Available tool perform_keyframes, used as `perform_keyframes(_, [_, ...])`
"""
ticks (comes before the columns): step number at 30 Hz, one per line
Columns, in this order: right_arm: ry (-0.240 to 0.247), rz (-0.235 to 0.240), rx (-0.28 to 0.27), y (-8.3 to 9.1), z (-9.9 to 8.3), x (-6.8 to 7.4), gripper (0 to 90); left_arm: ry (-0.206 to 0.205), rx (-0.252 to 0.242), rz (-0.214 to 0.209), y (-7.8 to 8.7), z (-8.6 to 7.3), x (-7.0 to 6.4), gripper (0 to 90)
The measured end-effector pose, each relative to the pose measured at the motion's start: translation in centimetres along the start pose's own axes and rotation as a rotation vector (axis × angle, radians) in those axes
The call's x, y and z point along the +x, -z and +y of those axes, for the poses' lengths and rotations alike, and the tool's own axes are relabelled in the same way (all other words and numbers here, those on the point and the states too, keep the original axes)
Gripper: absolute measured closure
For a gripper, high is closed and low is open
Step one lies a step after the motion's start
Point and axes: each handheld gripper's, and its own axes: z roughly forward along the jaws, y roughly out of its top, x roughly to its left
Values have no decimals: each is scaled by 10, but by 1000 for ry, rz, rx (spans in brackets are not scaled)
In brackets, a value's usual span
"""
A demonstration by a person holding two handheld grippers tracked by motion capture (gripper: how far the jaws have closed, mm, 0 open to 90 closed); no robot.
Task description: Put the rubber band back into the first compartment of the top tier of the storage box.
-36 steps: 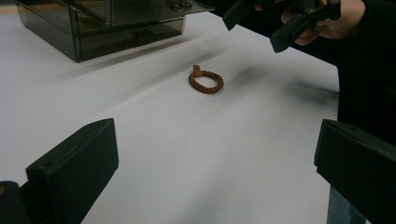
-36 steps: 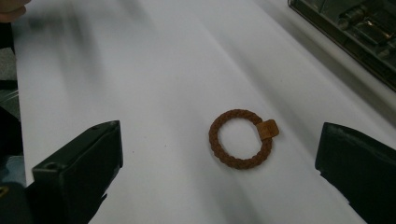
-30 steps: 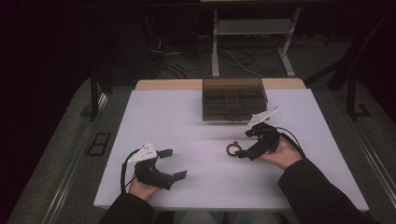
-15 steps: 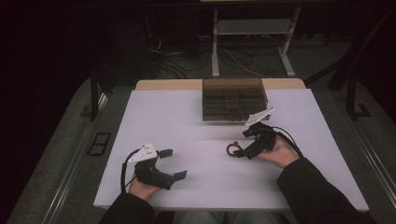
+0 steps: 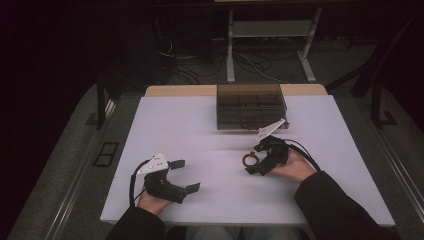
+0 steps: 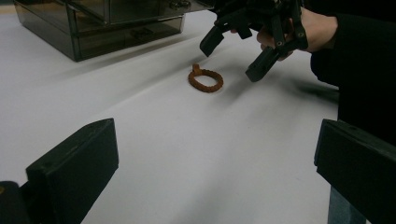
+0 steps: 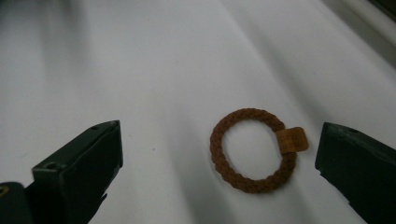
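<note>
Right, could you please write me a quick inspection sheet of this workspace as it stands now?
Surface: white tabletop, flat.
Job's things: brown braided ring-shaped band with a small tan tab, flat on the table, between the right gripper's jaws but untouched; smoky transparent plastic drawer box at the far edge.
Clutter: nothing seen.
Grippers: left gripper open, resting near the front edge; right gripper open over the band.
Cables: one black cable trails from the left gripper; more on the floor beyond.
Surroundings: dark room, metal table legs behind.
</note>
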Motion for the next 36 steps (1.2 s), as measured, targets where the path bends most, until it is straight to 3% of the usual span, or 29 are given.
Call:
perform_keyframes(14, [33,24,42,-17,-2,0,9,0,2,-1,0,0,0,0])
perform_keyframes(16, [52,39,42,-17,-2,0,168,0,1,-1,0,0,0,0])
perform_keyframes(19, [55,37,36,-18,-2,0,168,2,0,-1,0,0,0,0])
perform_keyframes(20, [57,29,38,-18,-2,1,234,2,0,-1,0,0,0,0])
perform_keyframes(27, [79,13,43,-21,-2,1,378,3,1,-3,0,0,1,0])
perform_keyframes(36, [65,-3,47,-19,-2,2,542,4,-1,-2,0,-1,1,0])
